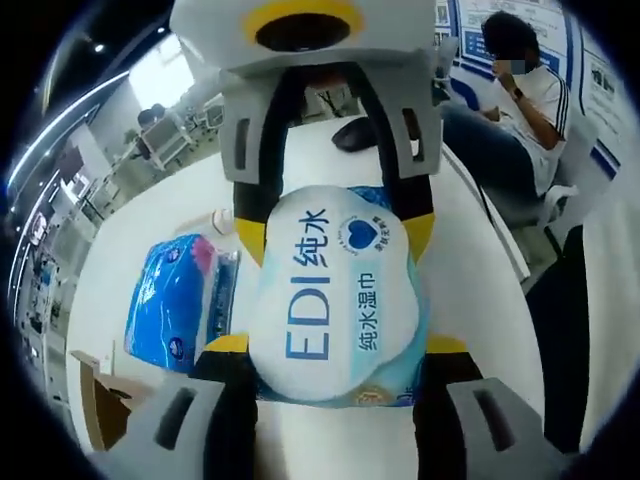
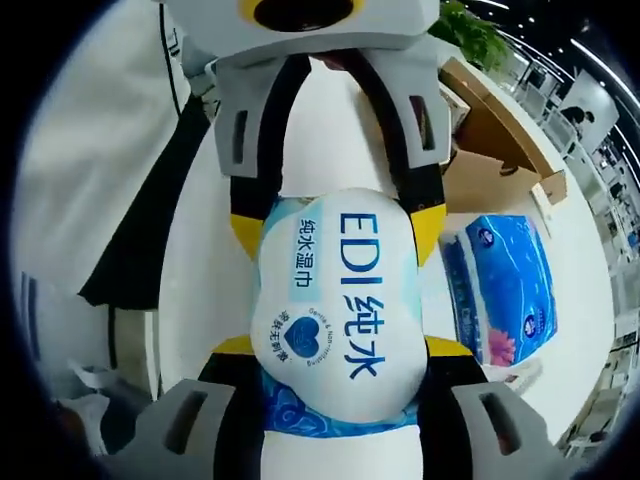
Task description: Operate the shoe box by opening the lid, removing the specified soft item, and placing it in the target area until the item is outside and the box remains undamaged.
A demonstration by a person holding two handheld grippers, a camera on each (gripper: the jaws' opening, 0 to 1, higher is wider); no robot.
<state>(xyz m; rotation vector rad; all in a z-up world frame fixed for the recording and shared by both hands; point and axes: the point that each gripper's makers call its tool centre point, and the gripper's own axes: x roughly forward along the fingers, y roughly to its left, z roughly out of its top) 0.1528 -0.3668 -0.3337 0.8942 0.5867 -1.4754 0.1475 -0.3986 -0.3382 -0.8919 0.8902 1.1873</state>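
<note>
A soft wet-wipe pack [image 1: 335,300] with a white label printed "EDI" over blue wrapping is held between the two grippers, above a white table [image 1: 130,270]. In the left gripper view, the left gripper [image 1: 337,345] is seen closed on the near end of the pack, its yellow-tipped jaws pressed against both sides, while the right gripper [image 1: 335,225] is seen opposite, its jaws clamped on the far end. In the right gripper view, the same pack [image 2: 335,310] is gripped at its near end by the right gripper [image 2: 337,348] and at its far end by the left gripper [image 2: 338,225]. The long axis of the pack runs from one gripper to the other, with the label face turned toward both cameras. A blue tissue pack [image 1: 175,300] lies on the table to the left of the wet-wipe pack in the left gripper view, and beyond it the corner of a brown cardboard box [image 1: 100,395] is seen. In the right gripper view, the open brown box [image 2: 495,140] stands just behind the tissue pack [image 2: 505,285]. A seated person [image 1: 525,100] is visible beyond the table.
</note>
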